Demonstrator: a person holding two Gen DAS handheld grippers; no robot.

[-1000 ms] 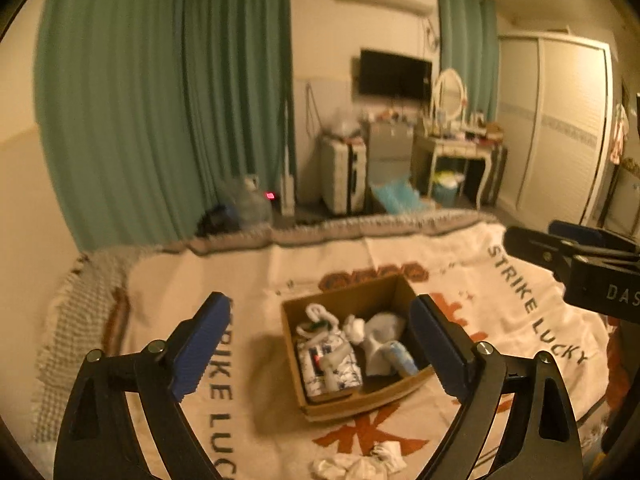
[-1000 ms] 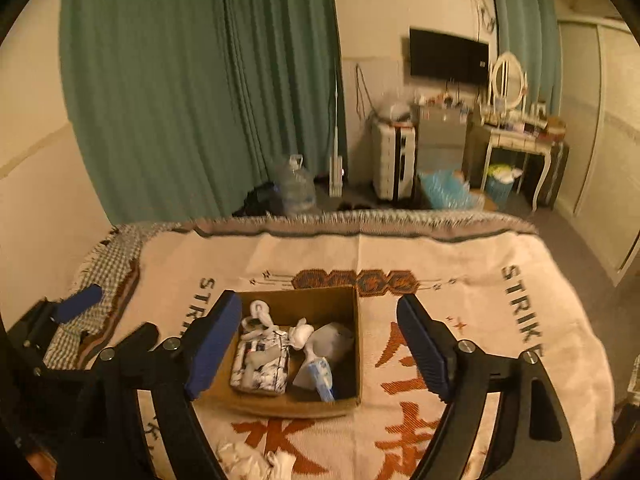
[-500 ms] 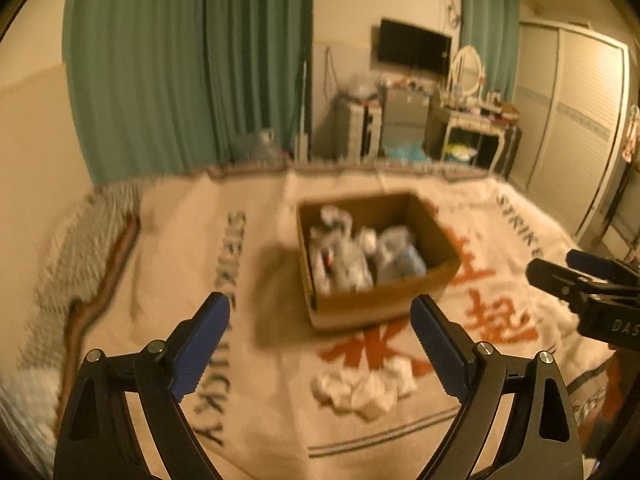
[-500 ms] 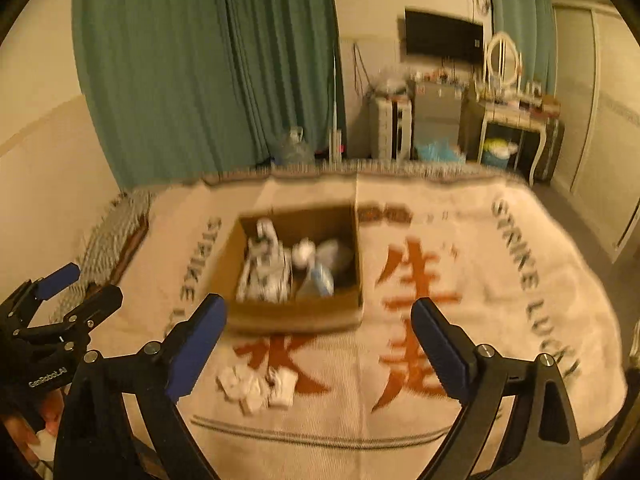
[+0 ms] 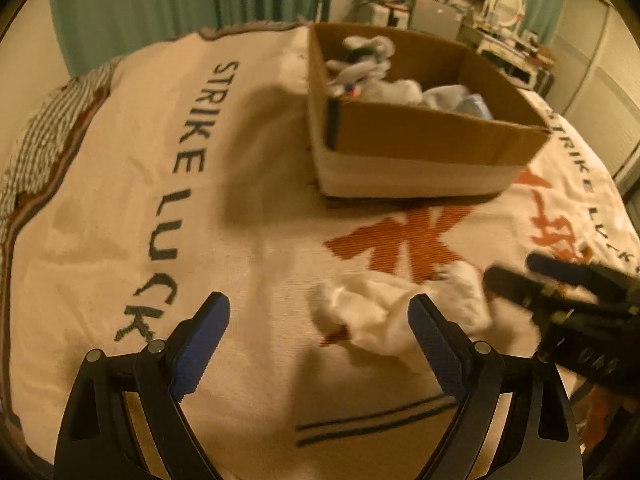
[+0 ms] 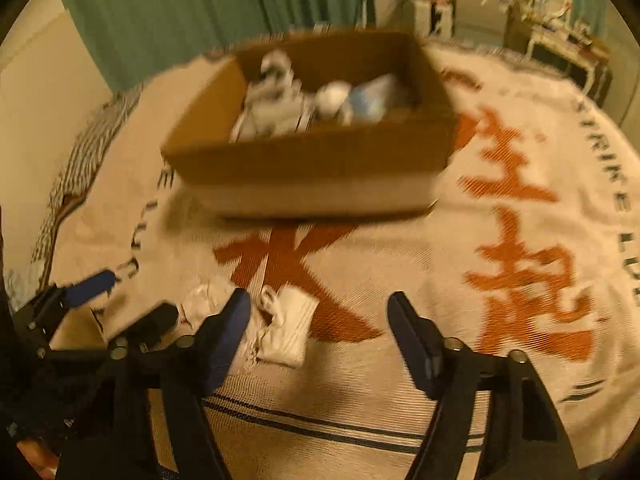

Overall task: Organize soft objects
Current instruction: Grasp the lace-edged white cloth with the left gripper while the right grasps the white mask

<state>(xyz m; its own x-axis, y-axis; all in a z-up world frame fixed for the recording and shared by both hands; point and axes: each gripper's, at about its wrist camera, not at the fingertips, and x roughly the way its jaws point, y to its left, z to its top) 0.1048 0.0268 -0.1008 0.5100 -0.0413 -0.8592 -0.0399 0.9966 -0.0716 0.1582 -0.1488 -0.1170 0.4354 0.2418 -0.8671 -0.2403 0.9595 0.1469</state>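
Note:
A crumpled white cloth pile lies on the cream blanket in front of a cardboard box that holds several soft white and grey items. My left gripper is open and empty, low over the blanket, with the pile just ahead of its right finger. My right gripper is open and empty; the pile lies by its left finger. The box stands beyond. Each gripper shows in the other's view: the right one, the left one.
The blanket has black "STRIKE LUCKY" lettering and orange characters. Green curtains hang behind the bed. A dresser with clutter stands at the back right. A checked cloth lies at the bed's left edge.
Both grippers have dropped down and forward toward the bed. The box and the white pile now look much nearer. Both stay open.

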